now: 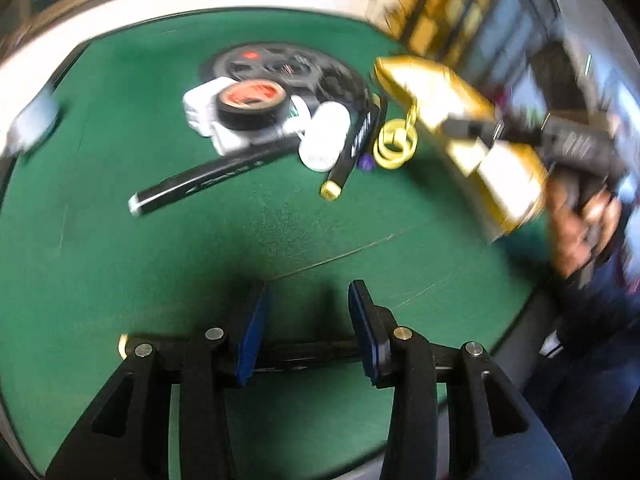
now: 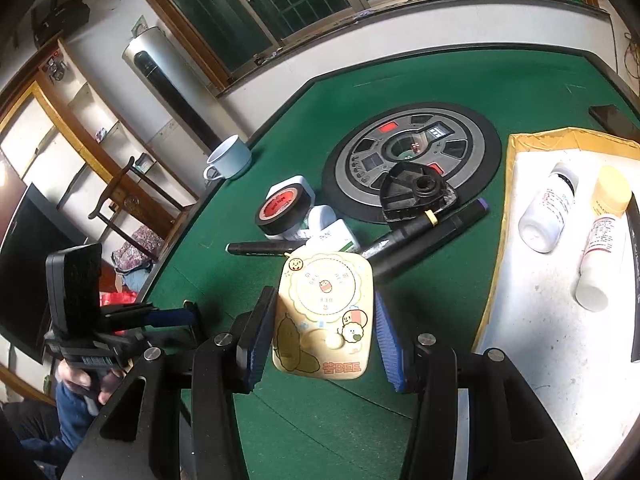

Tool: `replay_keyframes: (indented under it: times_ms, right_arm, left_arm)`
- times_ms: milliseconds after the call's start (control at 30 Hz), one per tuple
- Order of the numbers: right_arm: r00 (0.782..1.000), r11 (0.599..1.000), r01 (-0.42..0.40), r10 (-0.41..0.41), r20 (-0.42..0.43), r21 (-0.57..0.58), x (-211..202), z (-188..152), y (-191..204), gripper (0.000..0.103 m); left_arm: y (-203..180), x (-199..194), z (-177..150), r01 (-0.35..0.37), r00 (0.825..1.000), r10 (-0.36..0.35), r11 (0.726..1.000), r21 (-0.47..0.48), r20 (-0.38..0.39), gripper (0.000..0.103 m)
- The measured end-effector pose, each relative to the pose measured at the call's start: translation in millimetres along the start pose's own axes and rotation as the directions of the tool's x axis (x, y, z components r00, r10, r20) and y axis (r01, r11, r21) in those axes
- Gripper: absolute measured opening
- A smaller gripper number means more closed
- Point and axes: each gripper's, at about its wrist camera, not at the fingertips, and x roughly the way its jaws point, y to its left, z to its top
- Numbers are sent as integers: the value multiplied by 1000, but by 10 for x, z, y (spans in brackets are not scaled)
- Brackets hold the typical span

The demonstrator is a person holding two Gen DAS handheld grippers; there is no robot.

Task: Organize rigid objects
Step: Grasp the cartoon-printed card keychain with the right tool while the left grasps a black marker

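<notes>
A cream cartoon-printed case point(image 2: 324, 312) sits between the blue pads of my right gripper point(image 2: 324, 316), which is shut on its two side edges above the green felt. Behind it lie a black tape roll with a red core point(image 2: 282, 210), a white box point(image 2: 336, 236), and two black markers point(image 2: 432, 232) point(image 2: 264, 247). In the left wrist view, my left gripper point(image 1: 310, 292) hovers open over bare felt with nothing between its fingers. Ahead of it are the tape roll point(image 1: 252, 104), a white bottle point(image 1: 324, 142), markers point(image 1: 212, 178) and a yellow coil point(image 1: 394, 144). The right gripper point(image 1: 472, 128) is blurred there.
A cardboard box with a yellow rim point(image 2: 504, 208) at the right holds two white bottles point(image 2: 548, 208) point(image 2: 604, 232). A round black panel point(image 2: 412, 160) is set in the table's middle, with a black wedge part point(image 2: 416, 192) on it. A pale cup point(image 2: 230, 158) stands near the far left edge.
</notes>
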Motion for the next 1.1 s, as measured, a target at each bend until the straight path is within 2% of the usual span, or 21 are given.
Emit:
replay_keyframes:
  times_ms: [67, 133, 200, 267, 333, 433, 467, 533, 633, 800, 833, 867, 933, 967, 1100]
  right_arm:
    - [1000, 1000, -5, 5, 3, 0, -6, -2, 6, 43]
    - [1000, 1000, -7, 7, 4, -2, -7, -4, 9, 43]
    - [1000, 1000, -9, 9, 6, -1, -16, -4, 13, 43]
    - [1000, 1000, -11, 12, 12, -3, -29, -5, 21, 43]
    - [1000, 1000, -15, 15, 16, -5, -41, -5, 28, 43]
    - [1000, 1000, -18, 18, 25, 0, -62, -3, 26, 43]
    - [999, 1000, -18, 18, 28, 1, -69, 0, 22, 43]
    - [999, 1000, -16, 16, 35, 6, -86, 4, 8, 43]
    - [999, 1000, -22, 22, 47, 8, -118, 5, 15, 43]
    - [998, 1000, -23, 22, 53, 19, -124, 17, -17, 43]
    - [999, 1000, -21, 19, 51, 24, -117, 19, -32, 43]
    - [999, 999, -20, 18, 49, 26, -112, 18, -40, 43]
    - [999, 999, -24, 22, 45, 24, -105, 17, -35, 43]
    - [999, 999, -24, 23, 44, 22, -100, 14, -27, 43]
    - [999, 1000, -18, 18, 34, 20, -63, 5, -24, 43]
  left_arm:
    - [121, -151, -51, 42, 998, -37, 993, -113, 46, 39]
    - [257, -269, -122, 42, 997, -25, 968, -247, 70, 39]
    - [410, -336, -262, 48, 996, -15, 908, -415, 83, 40]
    - [468, -326, -362, 51, 997, -11, 856, -514, 81, 41]
    - [464, -289, -427, 32, 997, 13, 816, -577, 74, 41]
    - [417, -210, -410, -18, 997, 59, 796, -604, 48, 41]
    - [397, -149, -359, -65, 995, 98, 792, -607, 21, 41]
    - [340, -45, -289, -157, 986, 163, 802, -576, -40, 41]
    - [241, 70, -158, -252, 966, 244, 830, -497, -82, 46]
    - [110, 270, 32, -291, 955, 292, 907, -305, -41, 45]
    - [59, 313, 44, -312, 949, 313, 916, -252, -37, 30]
    - [14, 338, 49, -321, 946, 321, 923, -213, -37, 21]
    - [-42, 365, 44, -287, 958, 285, 940, -184, -36, 14]
    - [-88, 399, 46, -287, 958, 286, 944, -165, -31, 14]
    - [-157, 428, -8, -324, 945, 326, 938, -125, -11, 14]
